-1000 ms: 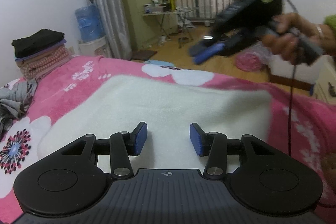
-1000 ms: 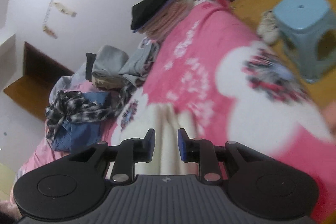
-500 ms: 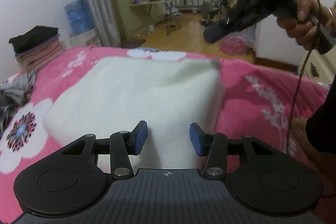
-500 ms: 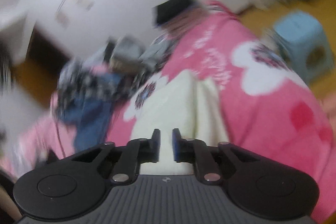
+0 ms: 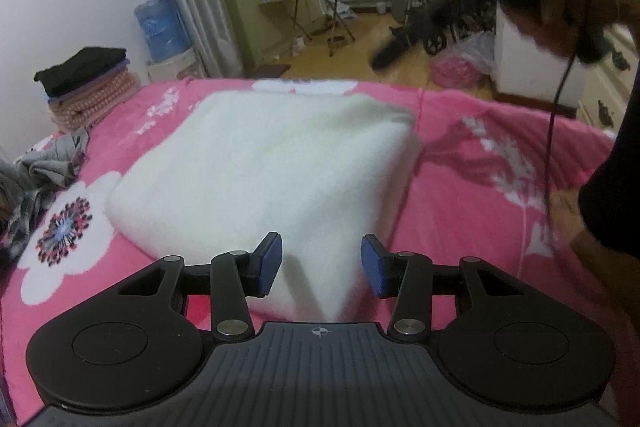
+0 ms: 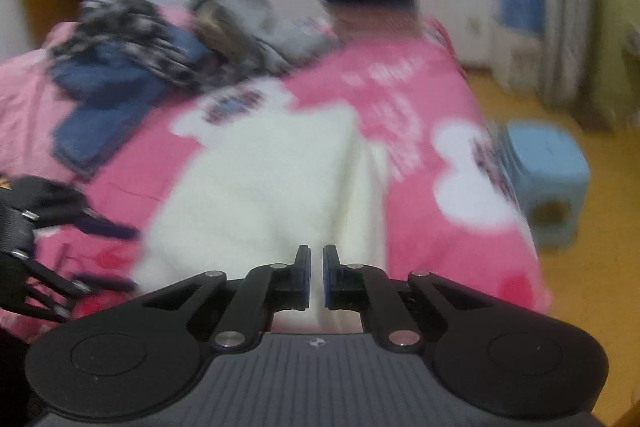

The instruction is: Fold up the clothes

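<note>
A thick white garment (image 5: 260, 163), folded into a rectangle, lies on the pink flowered bedspread (image 5: 480, 155). My left gripper (image 5: 322, 263) hovers open just above the garment's near corner, and its blue pads touch nothing. My right gripper (image 6: 317, 267) is off the bed, above the garment's (image 6: 256, 187) near end. Its jaws are closing to a narrow slit with nothing between them. In the left wrist view it shows only as a dark blur at the upper right, held up by a hand (image 5: 568, 11).
A stack of folded clothes (image 5: 88, 87) sits at the far left of the bed. Unfolded clothes (image 6: 160, 39) are heaped next to it. A blue stool (image 6: 548, 167) stands on the floor beside the bed. A black cable (image 5: 554, 131) hangs from the right gripper. A dark sleeve (image 5: 616, 187) fills the right edge.
The right gripper rose off the garment, rolled level and brought its jaws nearly together. The left gripper slid along the garment to its near corner, jaws unchanged.
</note>
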A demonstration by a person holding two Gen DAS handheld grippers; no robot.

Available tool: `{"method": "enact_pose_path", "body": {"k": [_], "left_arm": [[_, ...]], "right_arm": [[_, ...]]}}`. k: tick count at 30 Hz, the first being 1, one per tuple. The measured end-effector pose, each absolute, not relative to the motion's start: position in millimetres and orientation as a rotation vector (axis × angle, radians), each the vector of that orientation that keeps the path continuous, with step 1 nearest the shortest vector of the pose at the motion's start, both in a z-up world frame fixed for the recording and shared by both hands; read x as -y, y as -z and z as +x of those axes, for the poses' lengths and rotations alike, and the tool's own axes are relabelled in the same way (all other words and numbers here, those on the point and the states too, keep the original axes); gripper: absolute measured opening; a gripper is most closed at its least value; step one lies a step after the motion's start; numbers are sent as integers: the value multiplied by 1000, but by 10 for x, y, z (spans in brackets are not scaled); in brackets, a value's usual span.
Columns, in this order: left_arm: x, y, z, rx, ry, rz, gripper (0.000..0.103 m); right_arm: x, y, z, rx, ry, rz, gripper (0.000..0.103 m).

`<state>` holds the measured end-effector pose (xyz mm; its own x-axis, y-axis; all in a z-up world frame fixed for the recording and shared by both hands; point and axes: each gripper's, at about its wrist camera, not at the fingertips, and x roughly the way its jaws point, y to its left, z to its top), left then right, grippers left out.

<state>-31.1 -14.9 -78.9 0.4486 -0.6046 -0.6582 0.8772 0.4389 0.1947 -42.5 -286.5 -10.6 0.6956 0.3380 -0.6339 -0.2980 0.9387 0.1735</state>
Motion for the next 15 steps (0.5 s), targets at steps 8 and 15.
{"method": "enact_pose_path", "body": {"k": [8, 15], "left_arm": [[160, 978, -365, -553, 1013, 643, 44], [208, 1033, -530, -415, 994, 822, 31]], "right_arm": [[2446, 847, -281, -866, -347, -274, 2], [2282, 396, -338, -805, -394, -298, 3]]}}
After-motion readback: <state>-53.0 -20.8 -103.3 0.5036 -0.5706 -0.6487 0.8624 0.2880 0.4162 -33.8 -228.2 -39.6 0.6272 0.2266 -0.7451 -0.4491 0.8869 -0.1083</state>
